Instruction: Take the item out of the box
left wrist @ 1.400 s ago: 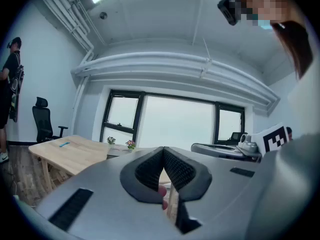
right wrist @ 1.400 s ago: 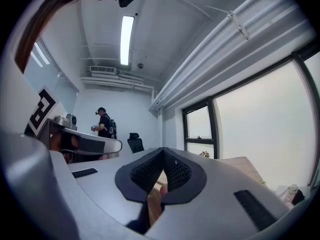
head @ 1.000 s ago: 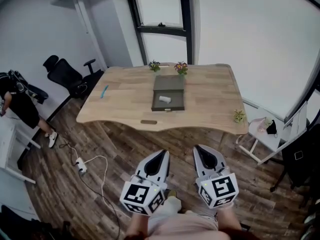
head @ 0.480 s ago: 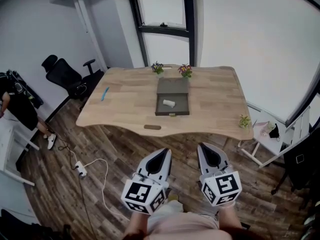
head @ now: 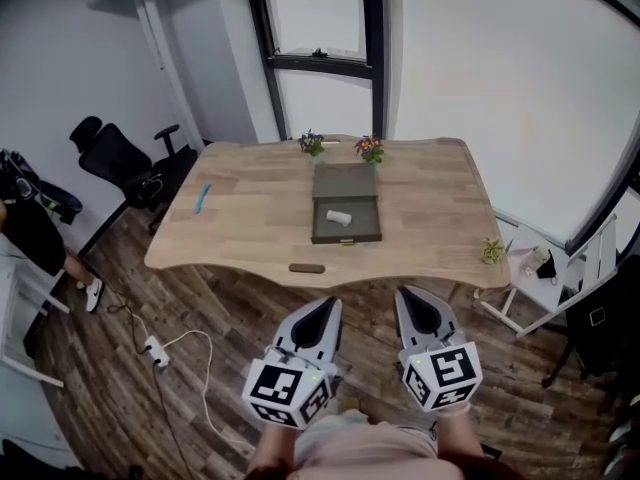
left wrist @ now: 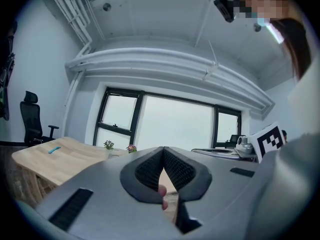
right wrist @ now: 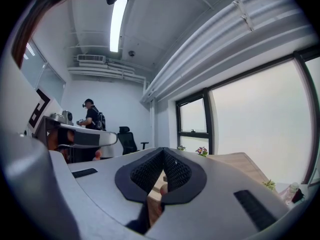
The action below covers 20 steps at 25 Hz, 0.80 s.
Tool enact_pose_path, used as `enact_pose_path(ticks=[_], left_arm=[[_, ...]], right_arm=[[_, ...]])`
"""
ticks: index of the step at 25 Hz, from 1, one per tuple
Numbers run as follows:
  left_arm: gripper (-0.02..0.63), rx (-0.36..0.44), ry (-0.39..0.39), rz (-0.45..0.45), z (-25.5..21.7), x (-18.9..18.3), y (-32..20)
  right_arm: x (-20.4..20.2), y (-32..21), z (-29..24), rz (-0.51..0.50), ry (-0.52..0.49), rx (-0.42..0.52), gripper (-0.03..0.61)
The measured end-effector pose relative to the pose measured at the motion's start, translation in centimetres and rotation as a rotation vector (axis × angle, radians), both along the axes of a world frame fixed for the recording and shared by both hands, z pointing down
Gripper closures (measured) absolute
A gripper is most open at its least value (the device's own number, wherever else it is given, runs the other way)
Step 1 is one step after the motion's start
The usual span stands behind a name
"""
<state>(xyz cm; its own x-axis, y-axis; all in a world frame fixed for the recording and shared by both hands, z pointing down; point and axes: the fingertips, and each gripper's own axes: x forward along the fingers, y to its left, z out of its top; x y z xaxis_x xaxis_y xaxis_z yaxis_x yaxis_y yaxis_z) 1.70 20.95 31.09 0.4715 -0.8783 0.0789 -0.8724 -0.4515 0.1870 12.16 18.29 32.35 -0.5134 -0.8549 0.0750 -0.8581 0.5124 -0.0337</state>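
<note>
Both pairs of jaws are pressed together, empty. The left gripper (head: pixel 322 308) and right gripper (head: pixel 410 296) hang side by side over the wood floor, short of the table (head: pixel 240 230). Mid-table sits the open box (head: pixel 347 238), with the white item (head: pixel 338 216) inside. A small dark bar (head: pixel 307 267) lies at the table's near edge, between grippers and box. Beyond the box stand the left flower pot (head: pixel 312 144) and right flower pot (head: pixel 370 149). A blue pen (head: pixel 203 199) lies far left.

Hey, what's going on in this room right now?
A person holds a gripper in each hand, the left gripper and right gripper both shut and empty, short of the wooden table. On it sits an open dark box with a white item inside. Nothing has been taken out yet.
</note>
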Motion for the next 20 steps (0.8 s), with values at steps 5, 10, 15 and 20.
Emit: enact_pose_path(ticks=[5,10,15,20], left_arm=[[0.612,0.0,0.007,0.015,0.2,-1.6,-1.2],[0.612,0.003,0.01,0.042,0.4,-2.8,-1.8],[0.612,-0.003,0.015,0.067,0.5,-3.3,-2.2],[0.612,-0.004,0.019,0.085,0.7,-3.4,-2.5]], right_arm=[[-1.9,-1.1,0.5,0.002,0.022,0.003,0.578],[-3.4,-1.6,0.2,0.019,0.047,0.014,0.578],[-3.8,-1.9,0.1,0.042,0.043,0.025,0.578],[-3.9,-2.3,0.0,0.064,0.065,0.041,0.578]])
